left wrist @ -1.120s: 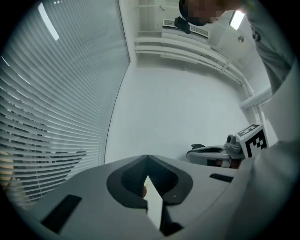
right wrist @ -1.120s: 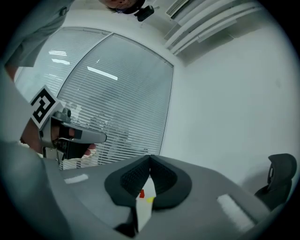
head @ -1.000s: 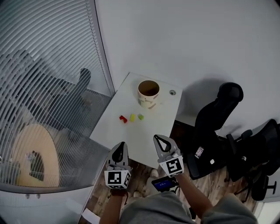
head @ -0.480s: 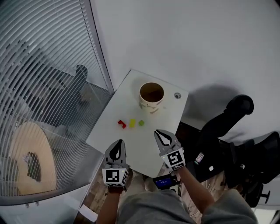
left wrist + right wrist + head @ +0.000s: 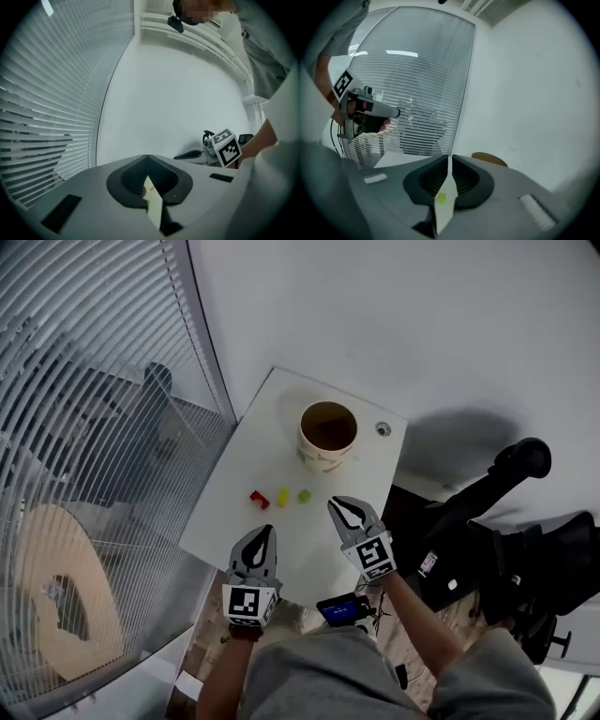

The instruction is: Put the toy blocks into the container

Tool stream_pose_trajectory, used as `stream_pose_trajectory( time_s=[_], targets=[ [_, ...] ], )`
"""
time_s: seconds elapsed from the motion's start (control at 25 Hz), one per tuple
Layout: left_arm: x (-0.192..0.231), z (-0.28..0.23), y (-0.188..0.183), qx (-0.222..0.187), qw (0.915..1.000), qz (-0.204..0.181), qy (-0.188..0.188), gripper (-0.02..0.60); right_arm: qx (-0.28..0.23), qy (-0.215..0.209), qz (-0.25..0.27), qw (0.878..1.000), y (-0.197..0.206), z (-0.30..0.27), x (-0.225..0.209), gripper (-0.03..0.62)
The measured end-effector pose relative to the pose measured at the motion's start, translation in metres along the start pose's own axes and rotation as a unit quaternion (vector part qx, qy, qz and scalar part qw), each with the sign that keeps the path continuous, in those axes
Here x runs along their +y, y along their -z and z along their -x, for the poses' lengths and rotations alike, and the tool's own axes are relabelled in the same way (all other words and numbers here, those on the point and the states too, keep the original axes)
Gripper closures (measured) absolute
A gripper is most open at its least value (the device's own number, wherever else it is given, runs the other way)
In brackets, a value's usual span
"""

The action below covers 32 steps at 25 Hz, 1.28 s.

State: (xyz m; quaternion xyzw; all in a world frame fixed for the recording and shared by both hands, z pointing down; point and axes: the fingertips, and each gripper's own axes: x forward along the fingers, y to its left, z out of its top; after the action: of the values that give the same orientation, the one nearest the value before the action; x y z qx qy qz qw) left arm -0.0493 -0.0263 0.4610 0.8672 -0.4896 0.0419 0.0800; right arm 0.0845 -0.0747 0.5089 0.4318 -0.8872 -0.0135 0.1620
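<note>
On the white table (image 5: 267, 442) a red block (image 5: 260, 498), a yellow block (image 5: 282, 495) and a green block (image 5: 304, 494) lie in a row. Behind them stands the round cream container (image 5: 328, 434), its mouth up. My left gripper (image 5: 265, 533) hovers over the table's near edge, just short of the red block, jaws shut and empty. My right gripper (image 5: 338, 506) is beside the green block, on its right. Its jaws have just been opening to a thin slit with nothing between them. Through that slit the green block (image 5: 440, 198) shows on the table beyond.
A small round fitting (image 5: 382, 428) sits in the table's far right corner. Window blinds (image 5: 75, 399) run along the left and black office chairs (image 5: 511, 521) stand at the right. A white wall lies behind the table. A wooden round seat (image 5: 56, 596) is at lower left.
Both grippers have moved forward from short of the table to its near edge, closing on the row of blocks. The blocks and container have not shifted on the table.
</note>
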Motion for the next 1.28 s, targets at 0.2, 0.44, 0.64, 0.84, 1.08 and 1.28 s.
stream_pose_trajectory(
  time_s=[0.2, 0.44, 0.64, 0.84, 1.08, 1.28],
  targets=[
    [0.014, -0.013, 0.016, 0.003, 0.9997, 0.019, -0.018, 0.574, 0.033, -0.035, 0.021, 0.999, 0.027, -0.031, -0.005, 0.546],
    [0.028, -0.02, 0.023, 0.003, 0.999, 0.021, -0.039, 0.574, 0.056, -0.046, 0.018, 0.997, 0.058, -0.06, -0.004, 0.537],
    [0.038, -0.019, 0.026, 0.007, 0.9975, 0.026, -0.065, 0.574, 0.096, -0.056, 0.007, 0.994, 0.091, -0.076, -0.006, 0.523],
    [0.047, -0.018, 0.029, 0.017, 0.997, 0.02, -0.074, 0.574, 0.128, -0.066, 0.003, 0.99, 0.122, -0.094, -0.005, 0.523],
    [0.054, -0.008, 0.034, 0.021, 0.9956, 0.015, -0.091, 0.574, 0.171, -0.084, -0.002, 0.982, 0.156, -0.107, 0.008, 0.494],
    [0.054, -0.001, 0.036, 0.024, 0.994, 0.016, -0.106, 0.574, 0.201, -0.095, -0.014, 0.975, 0.178, -0.116, 0.017, 0.456]
  ],
)
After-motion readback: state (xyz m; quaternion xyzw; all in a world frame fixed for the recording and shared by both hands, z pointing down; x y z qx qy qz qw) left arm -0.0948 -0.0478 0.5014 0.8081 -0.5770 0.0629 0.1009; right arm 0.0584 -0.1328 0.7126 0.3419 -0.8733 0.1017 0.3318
